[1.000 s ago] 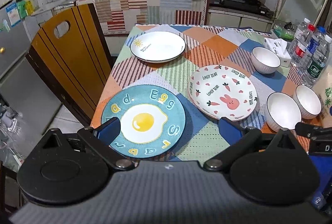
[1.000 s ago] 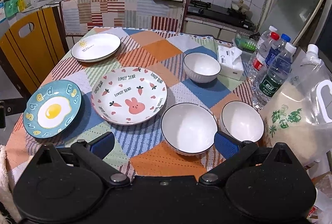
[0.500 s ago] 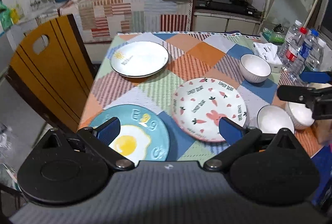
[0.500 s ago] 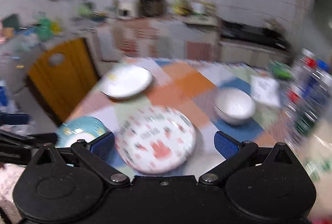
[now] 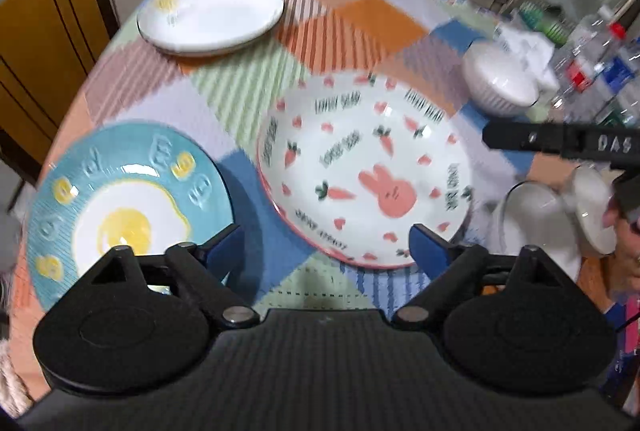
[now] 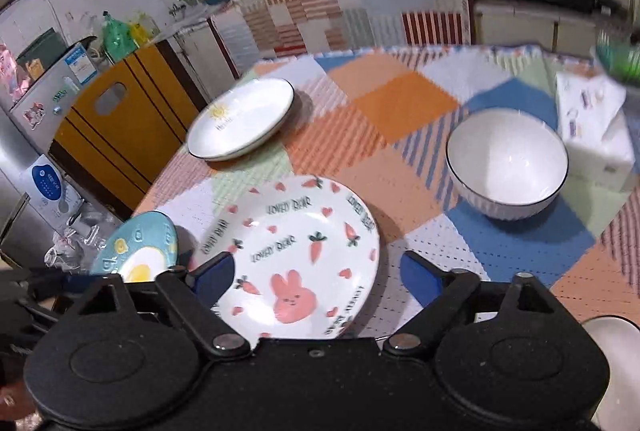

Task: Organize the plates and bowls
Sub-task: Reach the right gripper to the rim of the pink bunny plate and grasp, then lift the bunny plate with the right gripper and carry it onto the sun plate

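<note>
- My left gripper hangs with jaws apart, just narrowing, nothing between, over the gap between egg plate at the table edge and rabbit plate.
- My right gripper, parted too, just narrowing, straddles the rabbit plate's near rim without touching.
- Bare tablecloth lies between white plate and bowl.

The worktop, under a patchwork cloth, carries a bunny plate centrally, an egg plate at eight o'clock, a white plate at eleven, a bowl at two.
</note>
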A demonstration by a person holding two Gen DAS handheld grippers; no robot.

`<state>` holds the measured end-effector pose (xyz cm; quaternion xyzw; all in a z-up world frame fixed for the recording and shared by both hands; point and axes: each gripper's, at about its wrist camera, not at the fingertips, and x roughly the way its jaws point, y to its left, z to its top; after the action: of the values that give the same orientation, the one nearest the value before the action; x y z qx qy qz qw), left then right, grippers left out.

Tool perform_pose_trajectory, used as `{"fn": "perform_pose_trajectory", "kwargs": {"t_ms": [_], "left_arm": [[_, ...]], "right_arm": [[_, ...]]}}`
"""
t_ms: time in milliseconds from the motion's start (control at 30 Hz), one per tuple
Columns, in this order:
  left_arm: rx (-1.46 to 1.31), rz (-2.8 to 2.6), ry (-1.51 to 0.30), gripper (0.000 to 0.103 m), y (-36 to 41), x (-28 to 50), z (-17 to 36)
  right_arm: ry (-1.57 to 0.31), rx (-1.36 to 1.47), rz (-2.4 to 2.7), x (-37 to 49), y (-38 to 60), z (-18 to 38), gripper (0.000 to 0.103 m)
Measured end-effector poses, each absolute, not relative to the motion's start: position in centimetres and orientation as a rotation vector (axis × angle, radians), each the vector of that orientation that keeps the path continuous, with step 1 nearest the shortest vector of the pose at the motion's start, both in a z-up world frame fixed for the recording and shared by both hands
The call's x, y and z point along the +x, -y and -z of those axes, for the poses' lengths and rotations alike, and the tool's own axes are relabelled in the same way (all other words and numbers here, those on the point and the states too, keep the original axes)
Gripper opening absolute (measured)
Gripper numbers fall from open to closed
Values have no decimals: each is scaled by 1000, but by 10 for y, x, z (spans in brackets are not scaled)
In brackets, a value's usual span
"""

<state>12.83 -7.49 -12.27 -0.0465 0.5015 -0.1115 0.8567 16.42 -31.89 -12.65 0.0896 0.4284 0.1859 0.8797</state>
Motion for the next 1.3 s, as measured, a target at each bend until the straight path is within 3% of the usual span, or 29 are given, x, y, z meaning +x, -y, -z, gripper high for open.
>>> {"fn": "perform_pose_trajectory", "kwargs": {"t_ms": [67,233,367,600,667,700,733,1300], "left_arm": [[-97,232,-1092,83,80,134,137],[-128,224,-1150,72,86,141,159],[-183,204,-1158,71,83,146,169],[-247,156,-1140,56,80,155,181],[-238,137,-1129,44,81,156,181],[-232,134,-1121,38,82,157,181],[-222,126,-1110,33,84,158,181],[-63,137,-990,31,88,174,144]], "right_arm": [[-935,205,-397,176,323,140,86],[-1040,263,-406,197,333,171,66],[-1078,293,-430,206,333,184,59],[-1132,342,-438,214,331,200,28],[-1141,400,-416,214,334,202,27],[-1143,414,-414,214,336,203,23],[-1143,414,-409,214,337,204,12],[-974,279,-493,209,339,182,15]]}}
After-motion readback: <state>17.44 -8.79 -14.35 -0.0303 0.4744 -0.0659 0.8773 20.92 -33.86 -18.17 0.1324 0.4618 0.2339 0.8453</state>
